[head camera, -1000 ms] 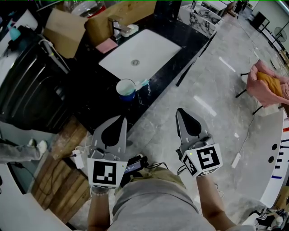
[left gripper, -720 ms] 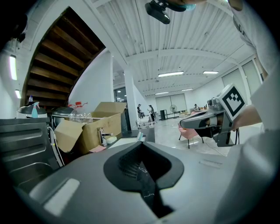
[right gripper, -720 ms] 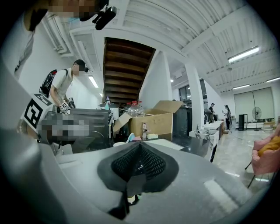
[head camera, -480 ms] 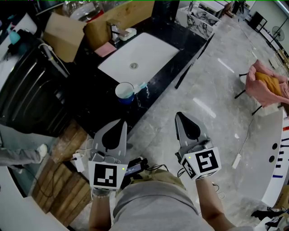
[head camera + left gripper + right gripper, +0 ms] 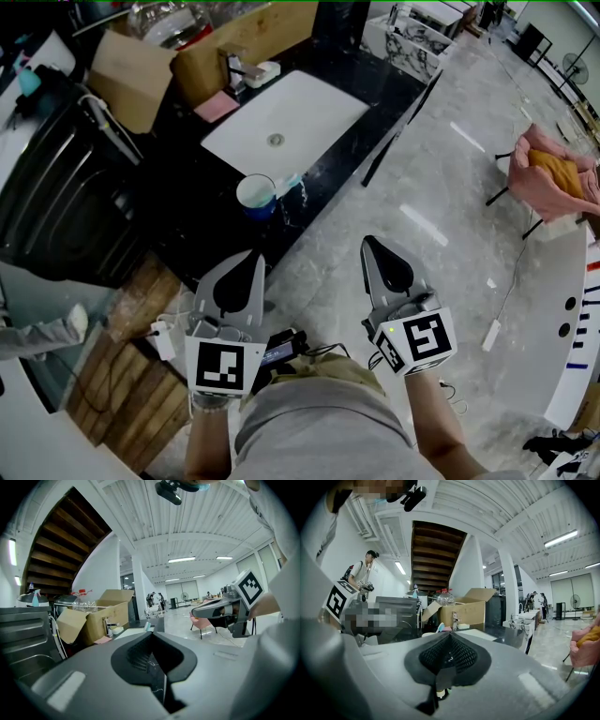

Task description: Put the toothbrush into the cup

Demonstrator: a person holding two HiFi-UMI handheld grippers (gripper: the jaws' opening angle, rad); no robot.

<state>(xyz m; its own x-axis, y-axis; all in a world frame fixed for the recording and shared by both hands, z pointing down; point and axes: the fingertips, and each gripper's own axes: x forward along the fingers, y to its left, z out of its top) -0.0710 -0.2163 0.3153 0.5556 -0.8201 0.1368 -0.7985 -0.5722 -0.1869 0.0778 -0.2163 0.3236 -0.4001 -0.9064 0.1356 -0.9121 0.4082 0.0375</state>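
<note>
A white-rimmed blue cup (image 5: 255,195) stands on the black countertop (image 5: 202,220) by the sink. A pale teal toothbrush (image 5: 290,179) leans out over the cup's right rim; its lower end is hidden. In the right gripper view its head (image 5: 440,627) pokes up just past my jaw tips. My left gripper (image 5: 252,254) and right gripper (image 5: 367,243) hang side by side in front of the counter, well short of the cup. Both are shut with nothing between the jaws. The tips meet in the left gripper view (image 5: 151,633) and the right gripper view (image 5: 449,633).
A white sink (image 5: 309,103) with a faucet (image 5: 234,67) is set in the counter, with cardboard boxes (image 5: 253,33) behind. A black appliance (image 5: 56,197) sits left, wooden boards (image 5: 122,370) below it. A pink chair (image 5: 553,173) stands right. Another person (image 5: 360,576) stands far off.
Both grippers have stayed where they were, shut. The head view has drifted slightly, and a shoe at the left edge has shifted.
</note>
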